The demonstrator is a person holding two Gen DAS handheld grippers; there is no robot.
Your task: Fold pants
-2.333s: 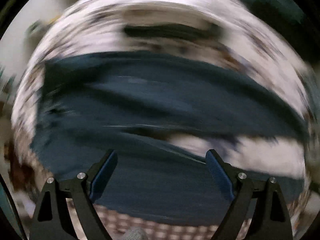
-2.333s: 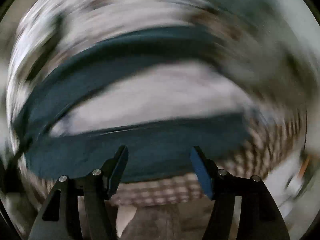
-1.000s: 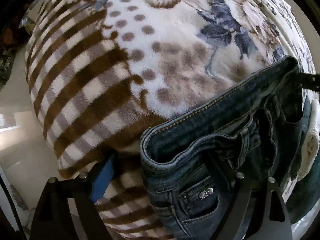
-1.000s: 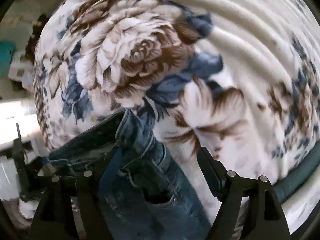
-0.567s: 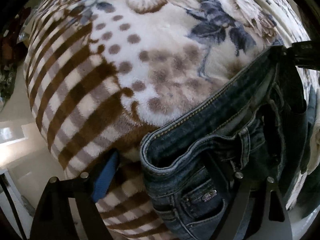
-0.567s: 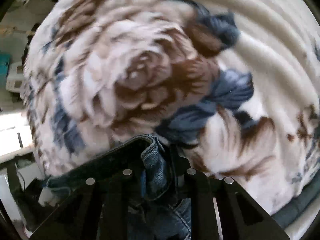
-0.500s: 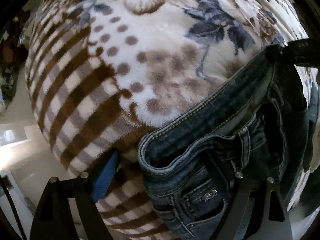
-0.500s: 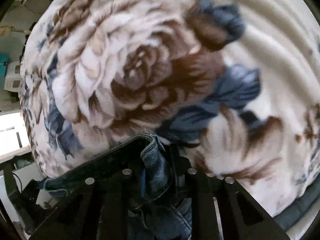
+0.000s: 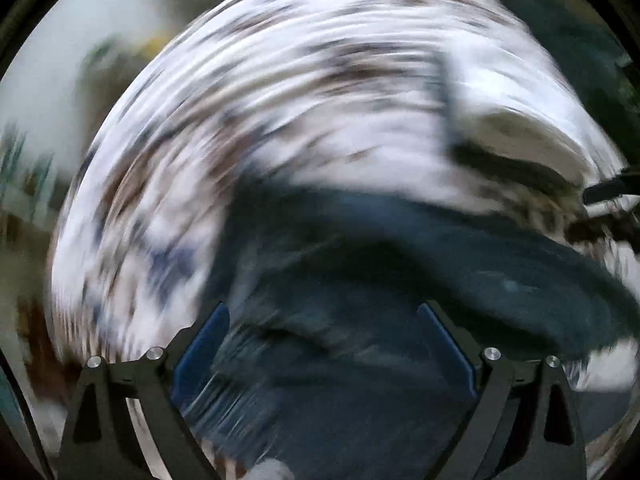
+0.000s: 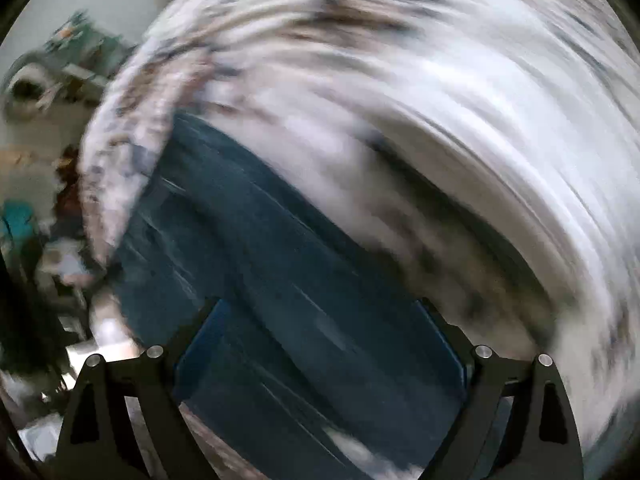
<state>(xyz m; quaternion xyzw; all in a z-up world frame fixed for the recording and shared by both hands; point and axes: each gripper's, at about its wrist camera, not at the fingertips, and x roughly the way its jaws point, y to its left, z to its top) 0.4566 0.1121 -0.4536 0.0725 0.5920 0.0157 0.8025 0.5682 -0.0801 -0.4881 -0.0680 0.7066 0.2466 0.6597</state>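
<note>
Both views are heavily motion-blurred. The dark blue jeans lie on the flowered blanket, spread across the lower middle of the left wrist view. My left gripper is open, its blue pads wide apart above the denim. In the right wrist view the jeans run as a dark band from upper left to lower right. My right gripper is open over them, holding nothing.
The white, brown and blue flowered blanket covers the surface. Blurred room clutter shows beyond the blanket's left edge. A dark object shows at the right edge of the left wrist view.
The right gripper was shut on the jeans' waistband and is now open. Both grippers have swung away fast from the waistband; the jeans now lie below both.
</note>
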